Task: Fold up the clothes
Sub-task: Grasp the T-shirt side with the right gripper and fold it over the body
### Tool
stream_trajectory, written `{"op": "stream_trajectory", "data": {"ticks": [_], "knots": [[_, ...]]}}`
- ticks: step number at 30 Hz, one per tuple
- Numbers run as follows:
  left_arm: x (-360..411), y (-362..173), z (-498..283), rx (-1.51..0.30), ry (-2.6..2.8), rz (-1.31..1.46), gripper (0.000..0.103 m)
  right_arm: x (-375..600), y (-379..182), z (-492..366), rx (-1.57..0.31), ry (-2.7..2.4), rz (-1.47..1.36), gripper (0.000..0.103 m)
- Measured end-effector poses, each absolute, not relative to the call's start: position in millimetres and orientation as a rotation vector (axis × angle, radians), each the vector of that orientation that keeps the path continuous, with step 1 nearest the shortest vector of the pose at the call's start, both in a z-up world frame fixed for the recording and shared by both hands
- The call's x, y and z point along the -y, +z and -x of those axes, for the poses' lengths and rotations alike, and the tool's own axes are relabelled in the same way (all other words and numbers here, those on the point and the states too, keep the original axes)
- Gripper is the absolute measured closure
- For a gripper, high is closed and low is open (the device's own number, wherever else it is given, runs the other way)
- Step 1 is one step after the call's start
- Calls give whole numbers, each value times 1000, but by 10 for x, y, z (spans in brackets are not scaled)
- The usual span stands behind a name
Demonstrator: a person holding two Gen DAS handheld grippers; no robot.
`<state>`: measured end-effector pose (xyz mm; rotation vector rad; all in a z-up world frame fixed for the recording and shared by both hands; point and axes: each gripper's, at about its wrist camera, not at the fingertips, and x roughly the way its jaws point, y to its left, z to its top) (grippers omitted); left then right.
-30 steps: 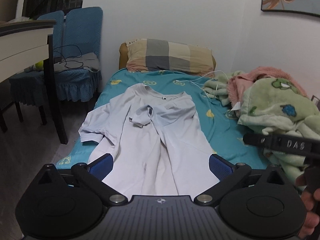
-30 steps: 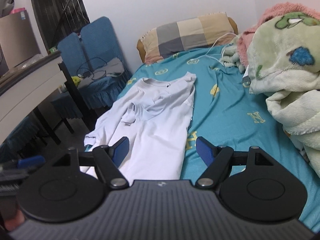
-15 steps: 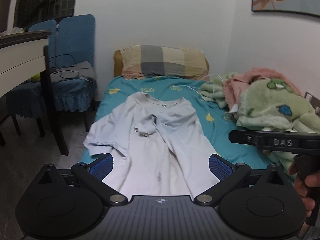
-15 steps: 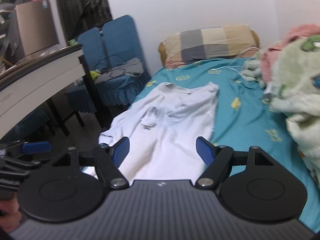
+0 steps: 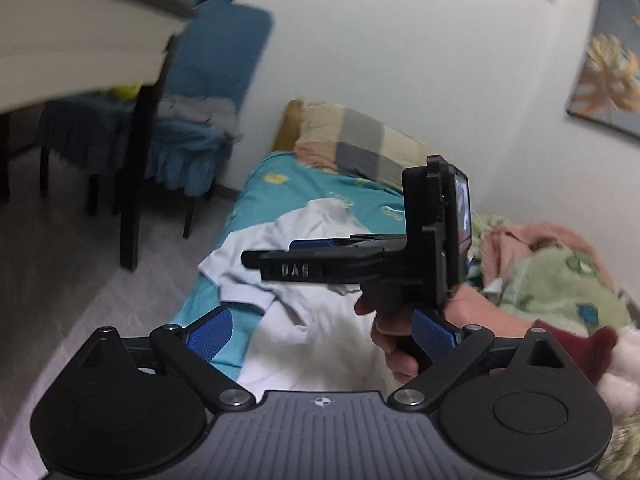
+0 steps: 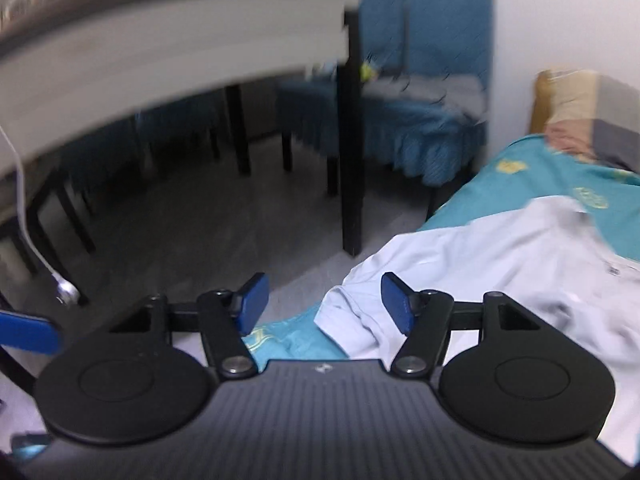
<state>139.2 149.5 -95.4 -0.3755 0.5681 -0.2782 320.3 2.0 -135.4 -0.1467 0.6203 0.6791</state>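
Lying rumpled, pale shirt (image 5: pixel 320 320) on bed (image 5: pixel 280 192)

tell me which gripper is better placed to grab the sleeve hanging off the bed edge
Right. The right gripper is open with the sleeve at the bed edge just ahead of it. The left gripper is open too, but sits farther back.

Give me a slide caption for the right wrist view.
Open right gripper nears the pale shirt's sleeve at the bed edge.
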Motion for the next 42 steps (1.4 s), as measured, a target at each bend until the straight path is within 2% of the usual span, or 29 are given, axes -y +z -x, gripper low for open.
{"op": "stream_trajectory", "data": {"ticks": [2,5,11,19,21,22,23,25,31,36,42], "knots": [[-1666,-1001,-1442,-572,-264,445,4,-46,-1462,-3453,-667,662,53,39],[-1892,-1061,-1505,-576,-240,528,4,-89,-1589,-3563,-695,657,85,38],[-1921,-1056,-1499,-566,-208,484,3,-180,-1843,-3772,-749,650,158,38],[-1710,-1066,-1538,-579,-198,390,2,-365,-2044,-3746,-766,709,396,37],[-1644,-1074,-1552,-586,-197,366,2,-384,-2054,-3720,-755,715,435,46],[-1610,-1078,-1559,-589,-197,355,2,-391,-2058,-3718,-746,720,451,59],[-1582,-1085,-1567,-592,-197,344,2,-392,-2041,-3722,-744,728,454,79],[-1529,-1114,-1578,-598,-196,324,2,-403,-1986,-3742,-748,712,449,91],[-1349,-1180,-1596,-611,-208,253,2,-105,-1620,-3873,-663,612,256,95],[-1241,-1229,-1604,-622,-219,230,2,637,-1312,-3957,-559,433,-89,95],[-1096,-1322,-1651,-649,-231,203,2,1735,-1723,-3889,-555,129,-538,96]]}}
